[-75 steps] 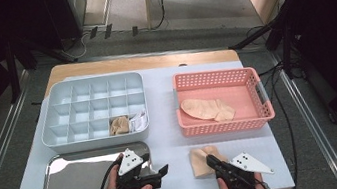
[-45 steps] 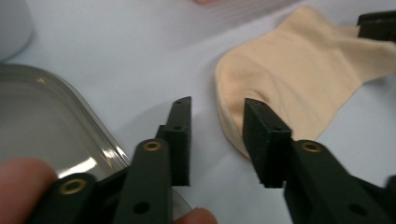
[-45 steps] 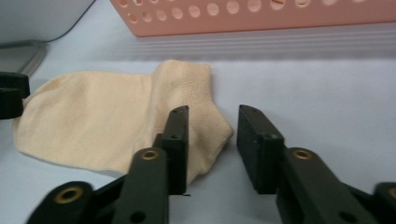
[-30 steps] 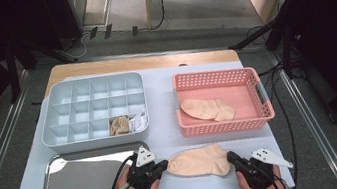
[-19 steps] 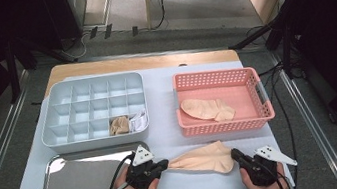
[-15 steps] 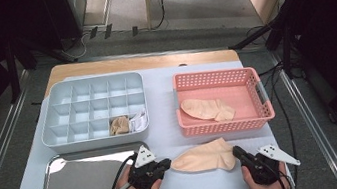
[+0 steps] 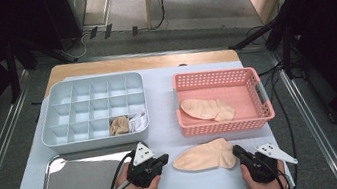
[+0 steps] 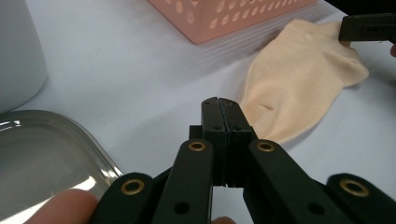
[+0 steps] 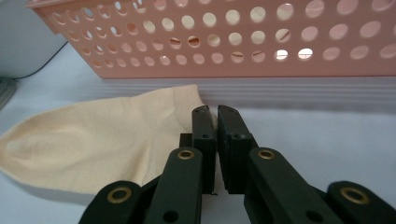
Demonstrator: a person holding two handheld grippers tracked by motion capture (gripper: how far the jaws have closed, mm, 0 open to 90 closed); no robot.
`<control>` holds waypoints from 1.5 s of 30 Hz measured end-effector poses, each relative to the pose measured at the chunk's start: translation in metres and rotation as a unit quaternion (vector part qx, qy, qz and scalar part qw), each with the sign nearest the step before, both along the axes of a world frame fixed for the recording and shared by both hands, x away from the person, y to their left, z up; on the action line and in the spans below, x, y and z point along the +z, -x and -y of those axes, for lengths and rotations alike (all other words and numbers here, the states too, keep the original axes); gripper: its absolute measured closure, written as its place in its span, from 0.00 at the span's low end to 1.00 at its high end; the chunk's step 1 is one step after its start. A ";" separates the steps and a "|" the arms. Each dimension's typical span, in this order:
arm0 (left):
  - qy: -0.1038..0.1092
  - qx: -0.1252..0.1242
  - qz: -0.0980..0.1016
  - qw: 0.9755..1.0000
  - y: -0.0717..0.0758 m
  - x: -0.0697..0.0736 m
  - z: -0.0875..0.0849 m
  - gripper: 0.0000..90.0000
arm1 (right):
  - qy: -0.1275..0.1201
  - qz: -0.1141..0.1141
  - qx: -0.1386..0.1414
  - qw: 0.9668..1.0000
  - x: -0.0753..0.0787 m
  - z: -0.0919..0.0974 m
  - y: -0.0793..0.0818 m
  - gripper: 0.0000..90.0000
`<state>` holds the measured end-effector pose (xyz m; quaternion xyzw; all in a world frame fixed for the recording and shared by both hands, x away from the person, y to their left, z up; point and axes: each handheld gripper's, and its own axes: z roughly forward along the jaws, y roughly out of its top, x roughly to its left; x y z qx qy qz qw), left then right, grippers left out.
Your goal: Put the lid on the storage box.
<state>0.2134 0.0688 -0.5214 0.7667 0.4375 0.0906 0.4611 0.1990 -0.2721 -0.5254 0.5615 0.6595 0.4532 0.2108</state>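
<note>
Both pairs of jaws are closed. The left gripper [image 7: 162, 160] has its jaws pressed flat together, and in the left gripper view nothing is between them; the toe end of the sock [image 7: 205, 156] lies just beyond the tips. The right gripper [image 7: 237, 151] also has its jaws nearly together, with a thin slit. In the right gripper view the cuff edge of the sock [image 9: 100, 142] runs in beside the left jaw, but I cannot tell if cloth is really pinched there.

The sock lies flat on the white mat [image 7: 163, 105], near its front edge, between the two grippers and just in front of the pink basket [image 7: 222, 128]. A second sock [image 7: 206, 109] is inside that basket. On the left stand the grey divider box [image 7: 56, 136] and, at the front left corner, the metal tray [image 7: 50, 165].

The sock is thin knit cloth: very light, soft and limp, not fragile. It will fold and hang when it is lifted, so I judge the best hold is at the cuff or the toe, pinching the edge firmly.

Compared with two and a half seconds ago, the sock is now spread out long; then it lay as a small bunch near the right gripper. The left gripper has also let go of the toe it held half a second ago.
</note>
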 end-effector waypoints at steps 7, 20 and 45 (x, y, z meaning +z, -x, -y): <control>0.005 -0.004 0.001 1.000 -0.001 -0.001 -0.002 0.83 | -0.019 0.010 0.003 1.000 0.000 0.001 0.000 0.78; 0.035 0.038 0.040 0.998 0.009 0.018 -0.033 0.10 | -0.028 0.040 0.004 0.999 0.026 -0.006 0.012 0.39; 0.014 0.060 0.058 0.996 0.017 0.009 -0.077 0.00 | 0.021 0.018 0.014 1.000 0.069 -0.056 -0.069 0.31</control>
